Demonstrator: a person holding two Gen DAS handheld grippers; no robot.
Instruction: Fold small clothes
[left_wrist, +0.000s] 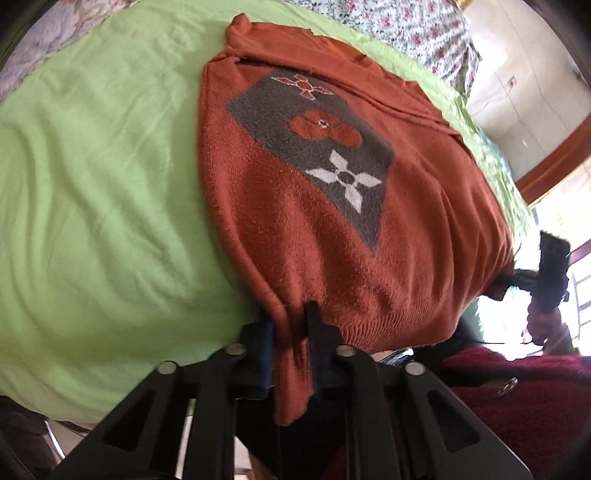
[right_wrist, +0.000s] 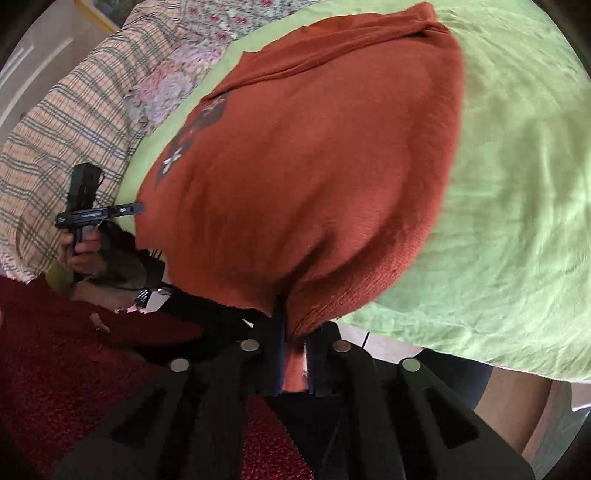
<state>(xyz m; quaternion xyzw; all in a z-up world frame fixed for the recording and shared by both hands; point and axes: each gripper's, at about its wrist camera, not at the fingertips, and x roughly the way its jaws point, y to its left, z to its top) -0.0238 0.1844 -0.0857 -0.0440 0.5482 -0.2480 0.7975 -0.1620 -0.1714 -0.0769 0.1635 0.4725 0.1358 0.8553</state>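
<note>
Green sheet (left_wrist: 92, 184) spread over a bed, floral bedding (left_wrist: 406, 29) beyond, plaid cloth (right_wrist: 66, 122) off to one side. Rust-orange sweater (left_wrist: 332, 221) laid flat on the sheet, grey flower panel up, hem hanging off the near edge. Left gripper (left_wrist: 291, 332) clenched on the hem's left corner, knit bunched between its fingers. Right gripper (right_wrist: 293, 343) pinching the hem's right corner likewise, fabric trailing down between its fingers. Dark red fuzzy sleeve (right_wrist: 55, 369) below.
</note>
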